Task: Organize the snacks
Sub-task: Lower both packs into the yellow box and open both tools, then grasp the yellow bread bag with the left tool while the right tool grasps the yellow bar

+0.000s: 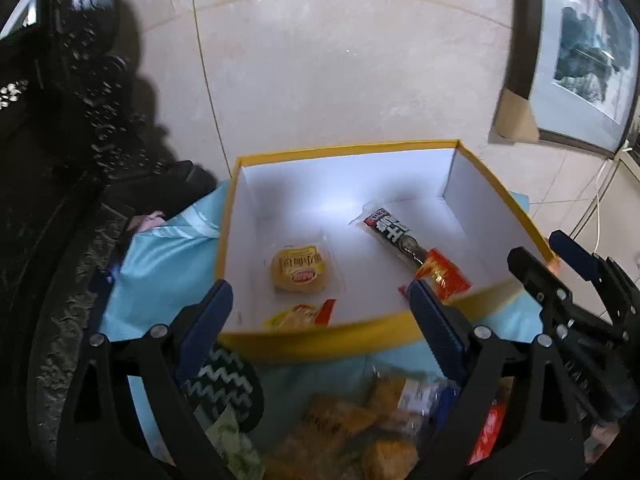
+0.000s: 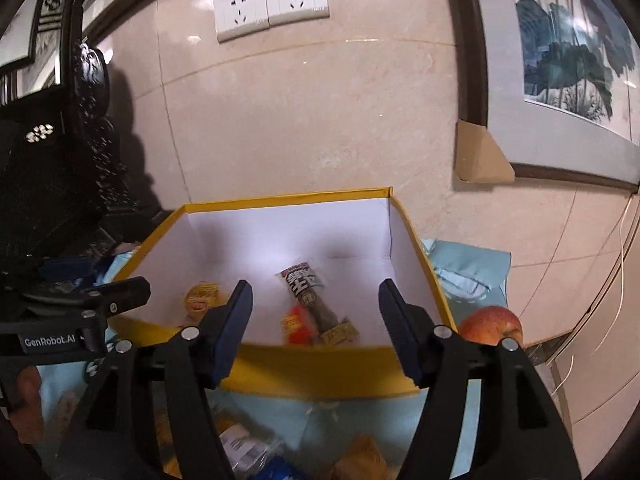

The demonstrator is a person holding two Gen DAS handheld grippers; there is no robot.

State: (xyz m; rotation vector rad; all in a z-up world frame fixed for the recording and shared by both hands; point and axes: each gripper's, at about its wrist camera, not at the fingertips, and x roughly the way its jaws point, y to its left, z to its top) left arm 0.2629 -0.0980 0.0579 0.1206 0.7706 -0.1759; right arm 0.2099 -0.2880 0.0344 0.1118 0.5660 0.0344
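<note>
A yellow-rimmed box (image 1: pixel 320 336) with a white inside stands on a light blue cloth; it also shows in the right wrist view (image 2: pixel 320 372). In it lie a round yellow cake pack (image 1: pixel 298 270), a dark stick pack (image 1: pixel 394 234), a red packet (image 1: pixel 444 274) and a yellow-red packet (image 1: pixel 300 316). The right wrist view shows the cake pack (image 2: pixel 202 296), the stick pack (image 2: pixel 308 292) and the red packet (image 2: pixel 298 324). My left gripper (image 1: pixel 320 304) is open and empty at the box's near wall. My right gripper (image 2: pixel 316 308) is open and empty over the near wall. Several loose snacks (image 1: pixel 360 432) lie on the cloth below both grippers.
A red apple (image 2: pixel 492 326) sits right of the box. A dark carved chair (image 1: pixel 60 160) stands at the left. A framed picture (image 2: pixel 560 80) leans against the tiled wall behind. A black-and-white patterned object (image 1: pixel 224 384) lies near the left finger. The right gripper shows at right in the left wrist view (image 1: pixel 560 280).
</note>
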